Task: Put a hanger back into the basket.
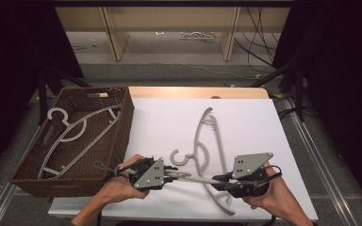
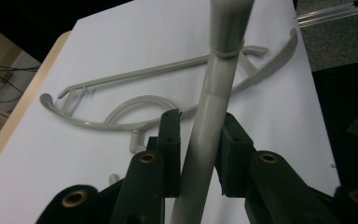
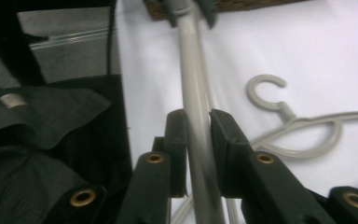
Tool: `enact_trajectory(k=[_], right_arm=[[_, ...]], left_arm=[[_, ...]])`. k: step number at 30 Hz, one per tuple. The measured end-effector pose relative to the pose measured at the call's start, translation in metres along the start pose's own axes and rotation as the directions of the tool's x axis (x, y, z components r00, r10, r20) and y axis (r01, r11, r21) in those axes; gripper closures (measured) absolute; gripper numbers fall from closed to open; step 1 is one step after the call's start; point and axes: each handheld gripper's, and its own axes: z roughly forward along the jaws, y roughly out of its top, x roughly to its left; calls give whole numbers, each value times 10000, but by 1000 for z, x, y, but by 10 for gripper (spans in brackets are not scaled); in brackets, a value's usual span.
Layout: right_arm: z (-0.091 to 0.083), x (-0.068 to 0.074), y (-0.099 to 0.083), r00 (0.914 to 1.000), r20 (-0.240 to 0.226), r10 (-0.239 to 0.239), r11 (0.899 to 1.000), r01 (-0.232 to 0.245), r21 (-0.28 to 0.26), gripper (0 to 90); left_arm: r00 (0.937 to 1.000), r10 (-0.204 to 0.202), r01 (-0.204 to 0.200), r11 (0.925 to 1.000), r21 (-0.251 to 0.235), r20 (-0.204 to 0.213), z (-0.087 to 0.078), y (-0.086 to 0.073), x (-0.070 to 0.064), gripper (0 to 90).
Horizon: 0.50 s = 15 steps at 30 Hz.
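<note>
A grey rod (image 1: 198, 179) is held level just above the table's front edge, with one gripper at each end. My left gripper (image 1: 172, 173) is shut on its left end and my right gripper (image 1: 219, 180) on its right end. In the left gripper view the rod (image 2: 223, 70) runs up between the jaws of the left gripper (image 2: 200, 123). In the right gripper view the rod (image 3: 191, 70) runs from the right gripper (image 3: 198, 119) toward the other gripper. A grey hanger (image 1: 212, 141) lies flat on the white table (image 1: 254, 122) just beyond the rod, also seen as hanger (image 2: 140, 99) and hanger (image 3: 265, 84).
A brown wicker basket (image 1: 122, 127) stands at the table's left edge with another grey hanger (image 1: 75, 132) lying in it. Dark cloth (image 3: 51, 140) hangs beside the table in the right gripper view. Floor, cables and table legs lie beyond the far edge.
</note>
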Motion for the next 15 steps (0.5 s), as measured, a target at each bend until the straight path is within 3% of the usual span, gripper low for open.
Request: enact_trajectory(k=[1,3,5,6,10,13,15], right_arm=[[-1,-1,0,9999,144,22,10000,-22,-30,747],[-1,-3,0,9985,508,217,9997,-213,-88,707],[-2,-4,1,9936,974,571,9983,-559,-154,654],[-3,-5,2,9898,1234,715,9973,-692,-232,613],[-6,-8,6,9708,1977,1361,9886,-1200,-913,415],[-12,-13,6,9451,2590,1993,9709,-1546,-1830,356],[-16,-14,6,9331,2748,2321,9605,-1752,-2164,345]], left_arm=[[9999,107,-107,9999,47,-43,0,1,0,744],[10000,-100,100,9999,112,-4,1,3,0,757],[9987,-494,493,9987,89,121,2,4,-2,768],[9987,-494,493,9987,133,146,2,6,-2,776],[9900,-1406,1407,9899,152,-63,1,13,2,787],[9803,-1947,1954,9805,204,-326,0,13,9,790],[9690,-2385,2401,9706,183,-641,-1,10,13,790]])
